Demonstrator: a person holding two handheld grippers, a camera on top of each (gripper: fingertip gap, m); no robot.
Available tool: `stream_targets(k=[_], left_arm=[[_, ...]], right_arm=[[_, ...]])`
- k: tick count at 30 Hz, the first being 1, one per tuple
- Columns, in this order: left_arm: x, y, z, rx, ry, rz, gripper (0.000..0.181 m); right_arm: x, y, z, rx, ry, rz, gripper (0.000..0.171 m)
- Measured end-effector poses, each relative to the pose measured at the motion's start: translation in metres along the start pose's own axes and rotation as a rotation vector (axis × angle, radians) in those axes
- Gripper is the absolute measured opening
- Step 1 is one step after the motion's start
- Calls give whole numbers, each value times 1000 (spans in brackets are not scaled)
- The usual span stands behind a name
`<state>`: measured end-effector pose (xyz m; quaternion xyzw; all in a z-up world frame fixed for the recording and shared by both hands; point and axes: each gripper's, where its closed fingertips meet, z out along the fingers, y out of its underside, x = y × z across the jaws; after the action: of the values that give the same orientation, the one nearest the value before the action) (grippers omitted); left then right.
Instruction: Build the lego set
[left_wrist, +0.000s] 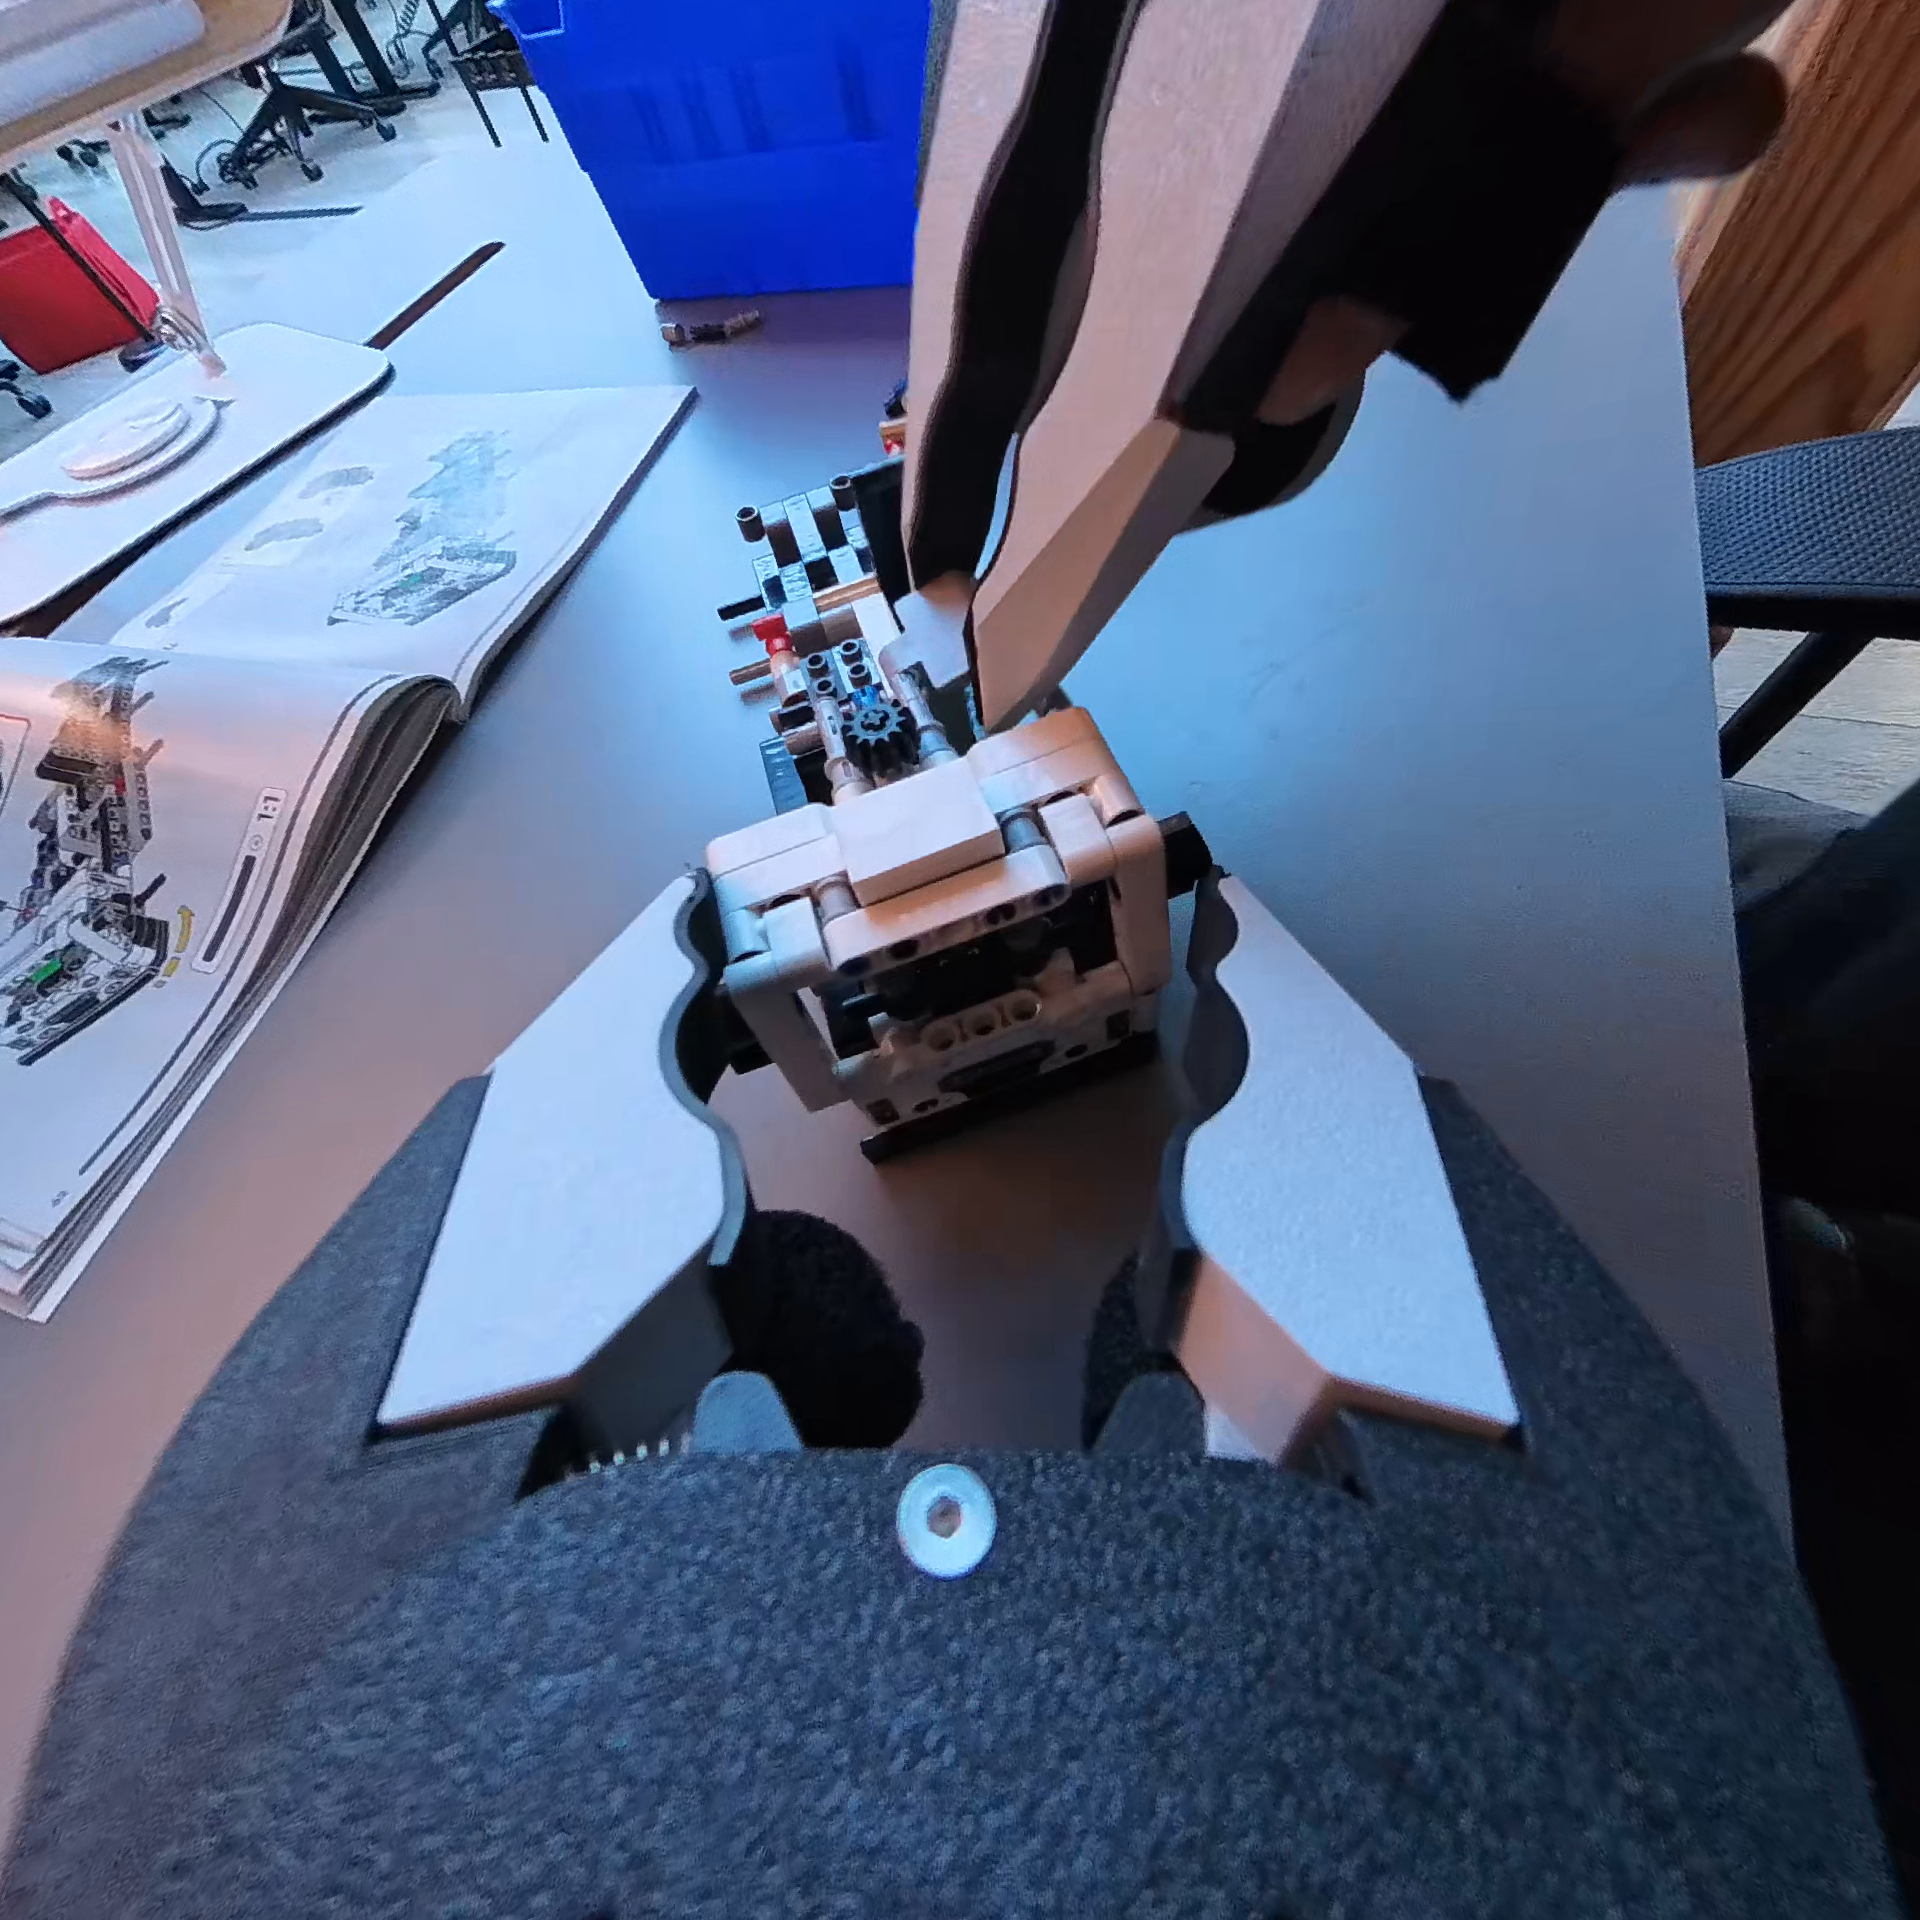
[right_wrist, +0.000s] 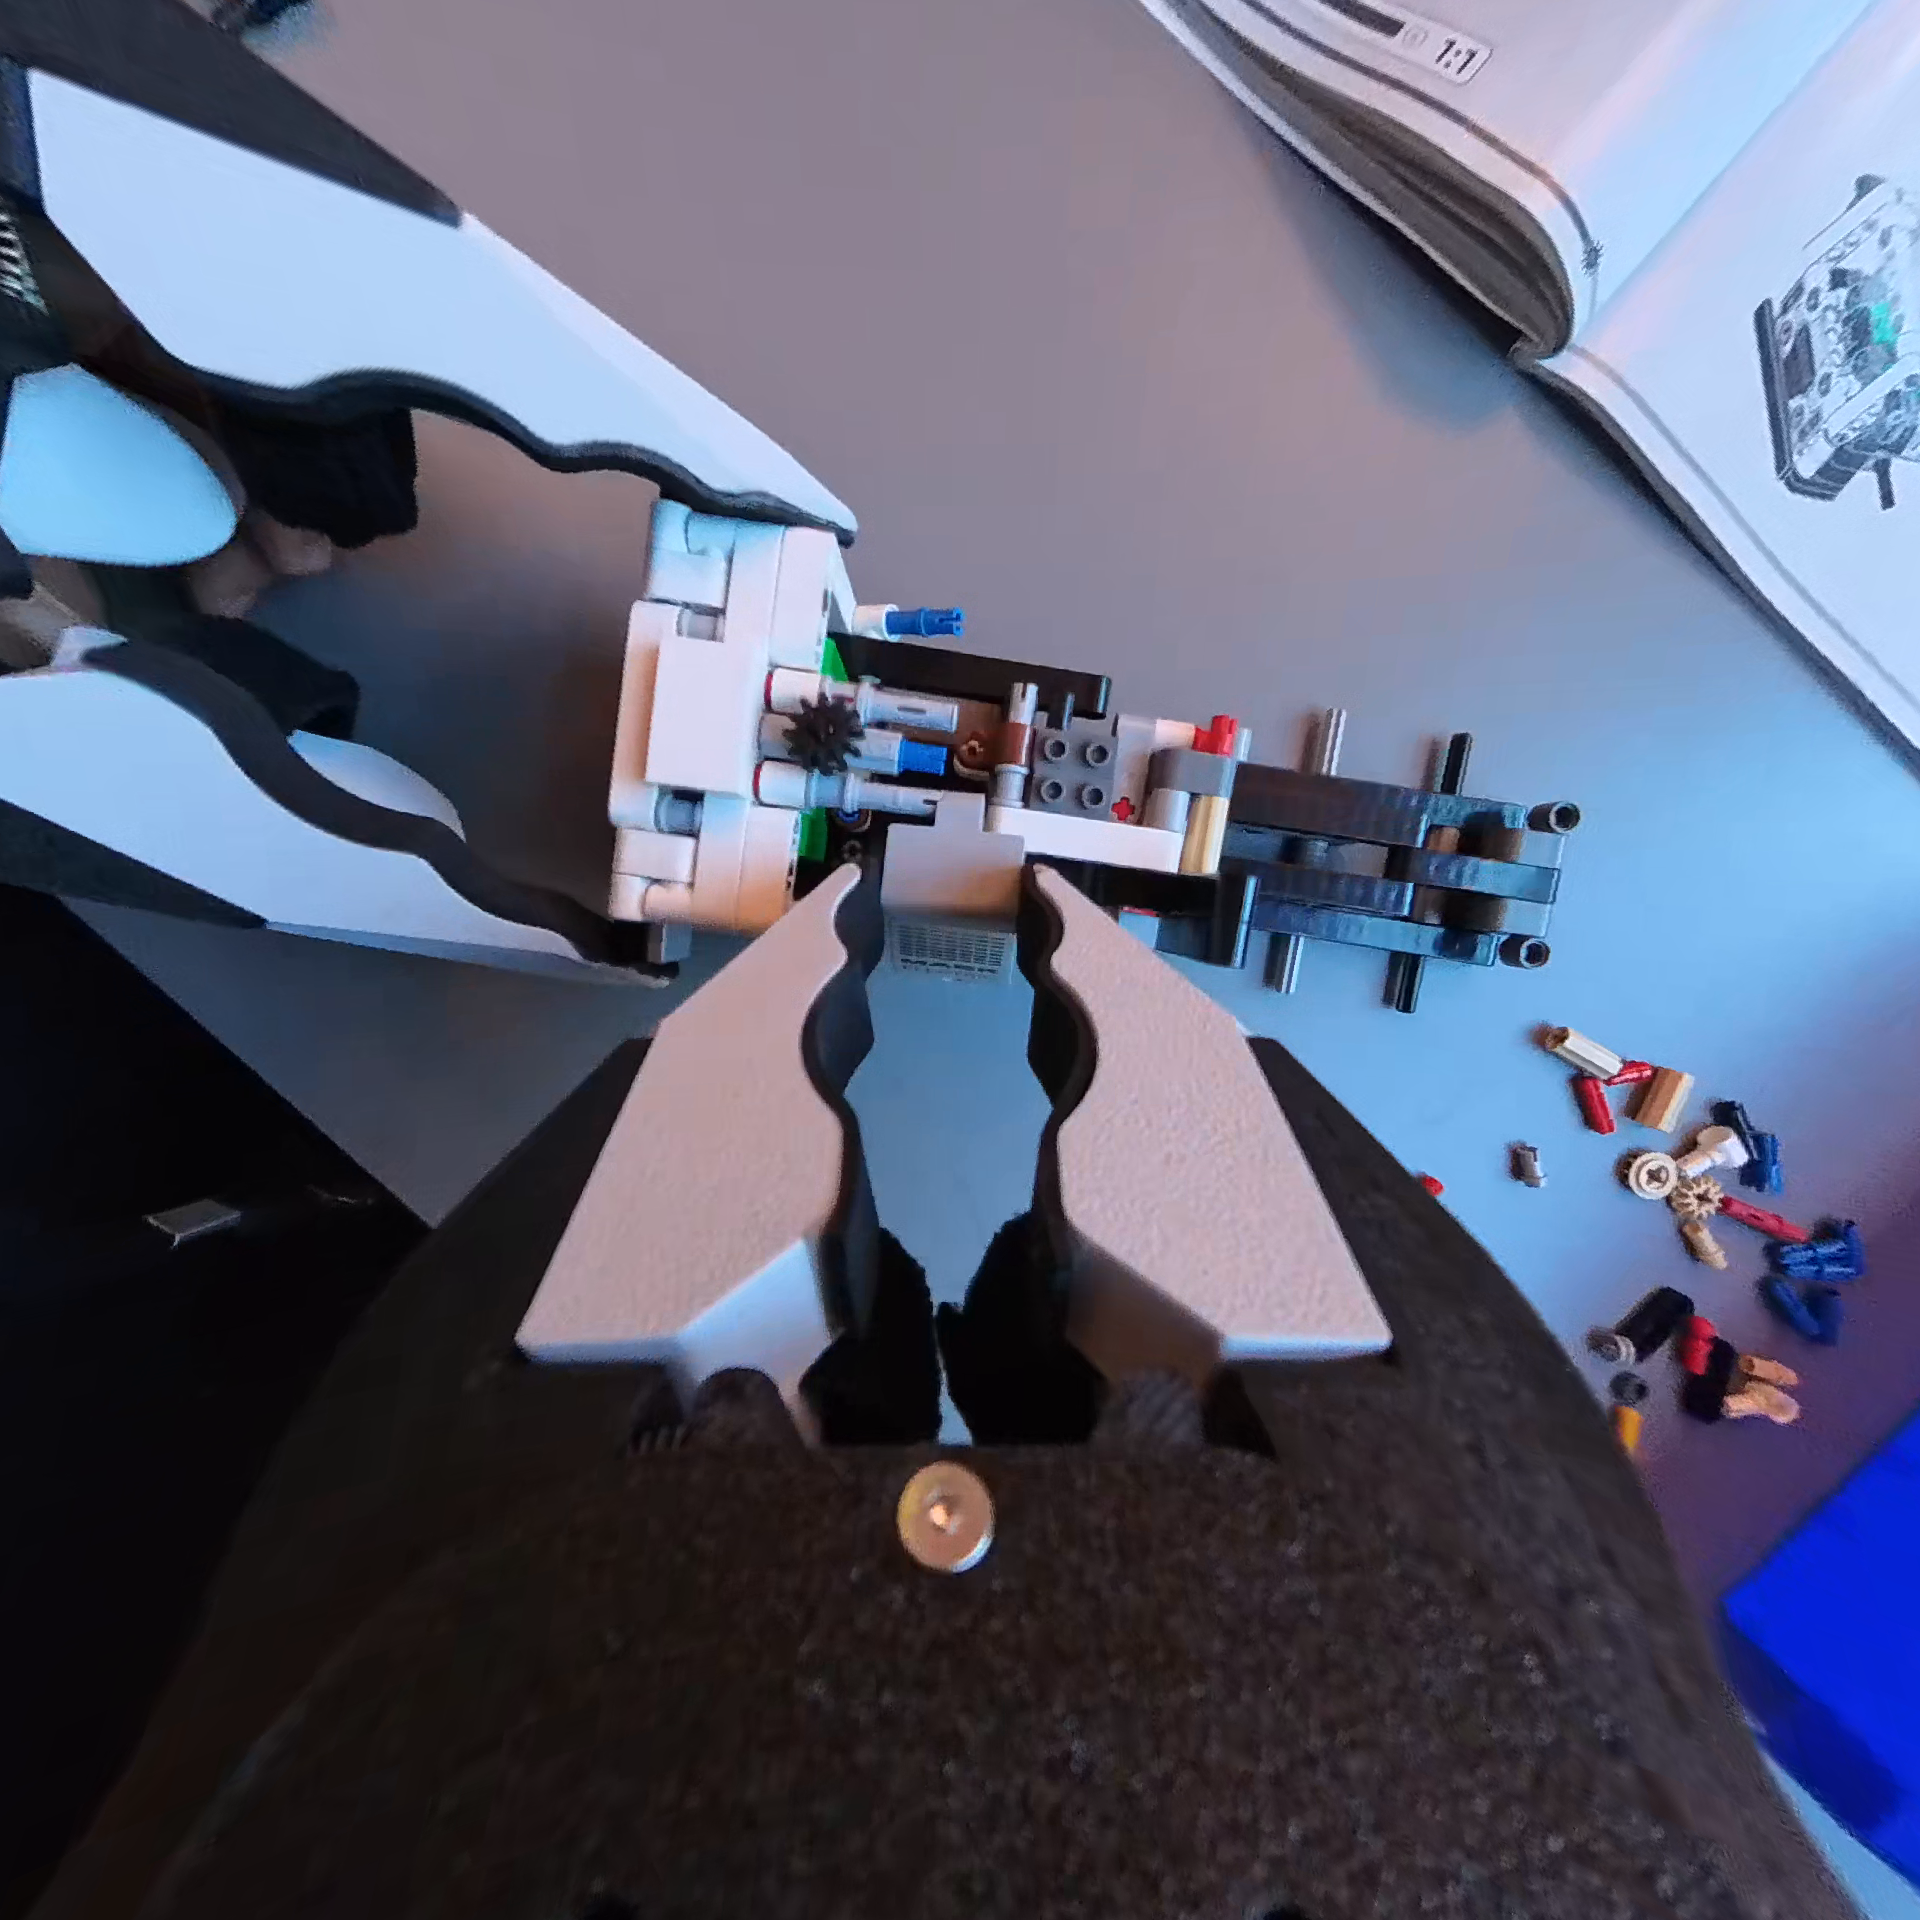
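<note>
The left hand-held gripper (left_wrist: 951, 935) is clamping the white end of the model (right_wrist: 727, 748) on the desk (right_wrist: 1143, 364). The right hand-held gripper (right_wrist: 945, 894) is pinching a grey piece (right_wrist: 951, 868) against the model's side; pressing squarely while the left braces should seat it.

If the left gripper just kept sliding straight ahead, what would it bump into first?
The white boxy end of the lego model, already between the left gripper's fingertips. Beyond it lies the black gear, then the right gripper.
</note>
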<state>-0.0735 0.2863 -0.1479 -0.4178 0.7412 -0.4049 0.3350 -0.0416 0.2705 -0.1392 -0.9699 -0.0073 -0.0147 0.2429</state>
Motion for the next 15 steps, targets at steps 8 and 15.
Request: stream_targets(k=[8, 15], left_arm=[[3, -1, 2, 1, 11, 7, 89], [4, -2, 3, 0, 5, 12, 88]], right_arm=[[0, 5, -3, -188, -71, 25, 24], [1, 9, -9, -342, -62, -24, 24]])
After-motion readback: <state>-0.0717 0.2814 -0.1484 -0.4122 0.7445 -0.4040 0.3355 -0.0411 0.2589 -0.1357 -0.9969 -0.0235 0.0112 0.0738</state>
